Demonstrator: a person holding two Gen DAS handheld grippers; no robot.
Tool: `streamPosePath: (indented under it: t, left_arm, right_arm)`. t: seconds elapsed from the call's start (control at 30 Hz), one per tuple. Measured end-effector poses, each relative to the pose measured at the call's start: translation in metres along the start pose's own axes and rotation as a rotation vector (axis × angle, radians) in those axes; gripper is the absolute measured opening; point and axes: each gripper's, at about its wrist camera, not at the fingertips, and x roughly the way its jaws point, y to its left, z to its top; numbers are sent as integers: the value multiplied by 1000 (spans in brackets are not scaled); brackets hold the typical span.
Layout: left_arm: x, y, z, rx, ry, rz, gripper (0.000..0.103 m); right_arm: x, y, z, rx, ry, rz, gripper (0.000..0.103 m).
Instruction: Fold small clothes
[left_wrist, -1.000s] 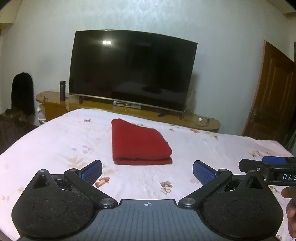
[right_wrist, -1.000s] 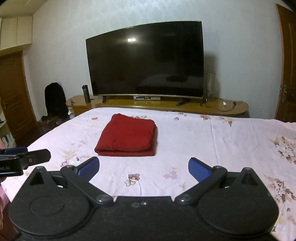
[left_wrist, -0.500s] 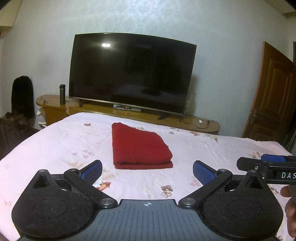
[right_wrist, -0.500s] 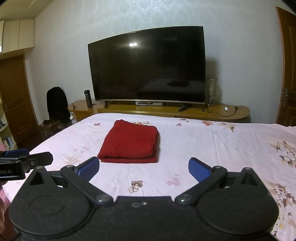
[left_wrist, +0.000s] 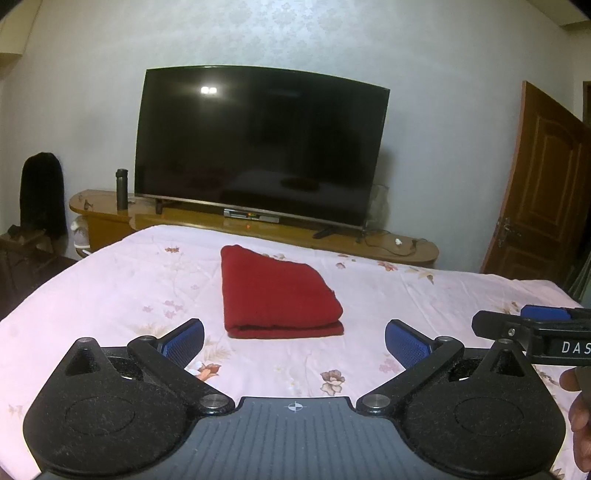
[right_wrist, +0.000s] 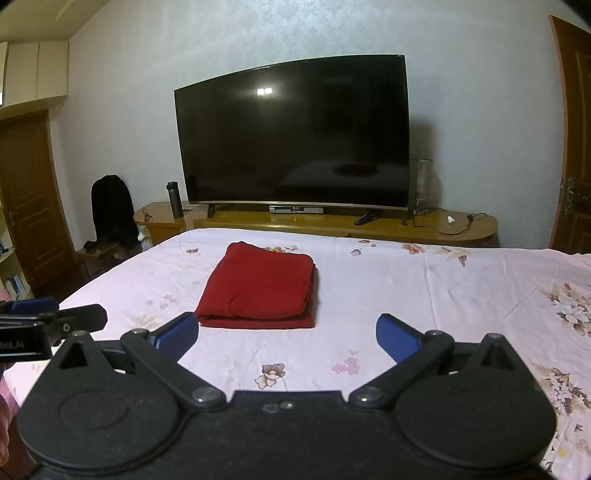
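Note:
A red garment (left_wrist: 275, 293) (right_wrist: 258, 286) lies folded into a neat rectangle on the pink floral bedsheet (left_wrist: 110, 288) (right_wrist: 424, 288), its thick folded edge facing me. My left gripper (left_wrist: 294, 341) hovers open in front of it, with nothing between its blue pads. In the right wrist view my right gripper (right_wrist: 287, 336) is open too, held back from the garment and empty. Each gripper shows at the edge of the other's view: the right one (left_wrist: 532, 332) on the right, the left one (right_wrist: 48, 323) on the left.
A large dark television (left_wrist: 258, 144) stands on a low wooden console (left_wrist: 369, 243) beyond the bed's far edge, with a dark flask (left_wrist: 122, 188) beside it. A wooden door (left_wrist: 539, 184) is at the right. A black bag (left_wrist: 40, 192) sits at the left. A hand (left_wrist: 580, 417) shows at the lower right.
Both grippers have drawn back and risen slightly, so the folded garment sits a little lower and farther in both views. The garment itself has not moved. Both grippers stay open.

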Motion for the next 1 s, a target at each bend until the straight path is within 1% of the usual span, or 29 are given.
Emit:
streamPosePath:
  t: [1.0]
  left_arm:
    - [-2, 2, 7, 10, -9, -1, 103]
  right_arm:
    - [-3, 3, 4, -10, -7, 11, 102]
